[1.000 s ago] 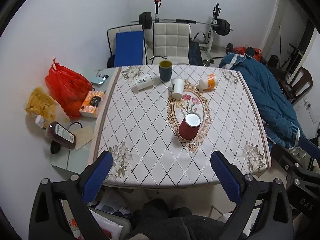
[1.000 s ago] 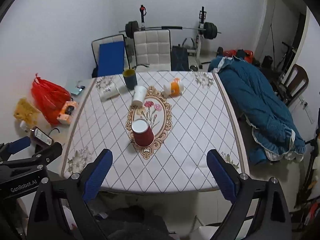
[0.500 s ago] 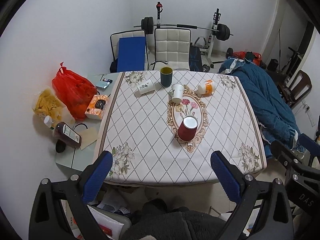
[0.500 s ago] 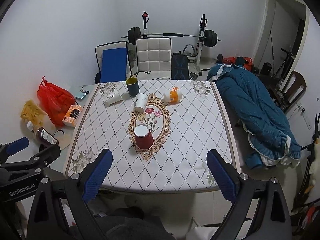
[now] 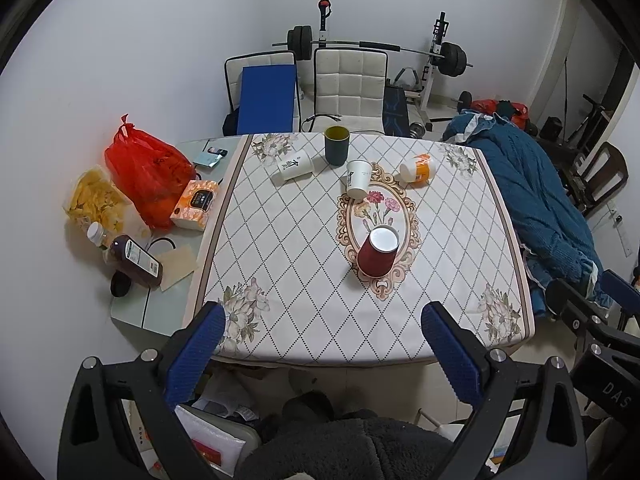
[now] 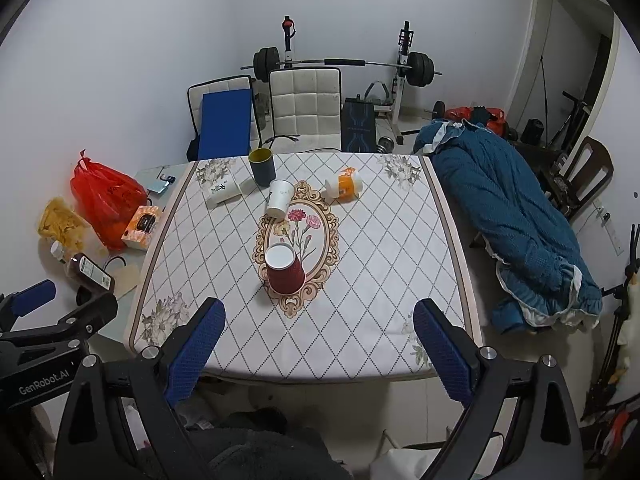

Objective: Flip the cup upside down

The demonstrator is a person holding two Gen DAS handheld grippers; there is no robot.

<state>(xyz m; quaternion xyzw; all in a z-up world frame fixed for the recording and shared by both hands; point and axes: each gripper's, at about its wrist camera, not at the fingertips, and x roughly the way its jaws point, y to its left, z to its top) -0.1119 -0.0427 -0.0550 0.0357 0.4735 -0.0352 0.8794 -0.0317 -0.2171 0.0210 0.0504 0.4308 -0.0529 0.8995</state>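
A red paper cup stands on the table's flowered oval, wide end on the cloth and white base up; it also shows in the right wrist view. A white paper cup stands behind it the same way. A dark green cup stands mouth up at the back. A white cup and an orange-and-white cup lie on their sides. My left gripper and right gripper are both open and empty, held back from the table's near edge.
The table has a diamond-pattern cloth. On a side surface to the left lie a red bag, a tissue box and a bottle. A blue quilt lies to the right. Chairs and a barbell rack stand behind.
Both grippers have pulled back and up from the table, so the table looks smaller and more of the room shows. The cups have not moved.
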